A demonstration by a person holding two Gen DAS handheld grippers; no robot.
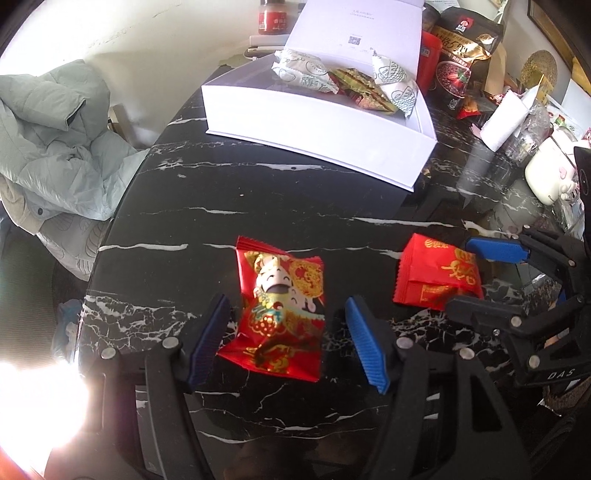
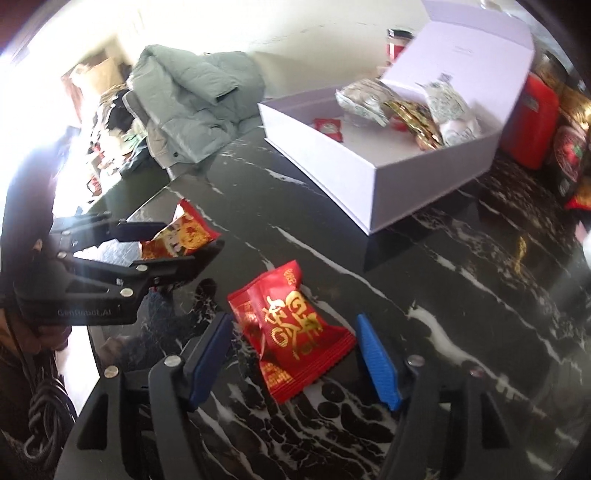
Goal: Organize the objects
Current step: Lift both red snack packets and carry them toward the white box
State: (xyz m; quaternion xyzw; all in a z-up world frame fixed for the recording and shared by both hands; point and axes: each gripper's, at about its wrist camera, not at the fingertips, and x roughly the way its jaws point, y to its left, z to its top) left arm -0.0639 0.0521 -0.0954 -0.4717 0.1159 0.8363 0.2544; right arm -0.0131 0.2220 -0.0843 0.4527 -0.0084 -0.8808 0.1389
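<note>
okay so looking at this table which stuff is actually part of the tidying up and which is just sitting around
Part of the job:
left gripper, open around the cartoon-print red packet
right gripper, open around the gold-lettered red packet
white box already holding wrapped snacks

Just lying about:
grey-green jacket
red-labelled jar
dark snack bags
white mug

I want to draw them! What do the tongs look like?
Both the left tongs and right tongs are black plastic frames with silver bolts and ribbed blue fingers. White lettering marks their bodies. A black cable coils beside the left one.
</note>
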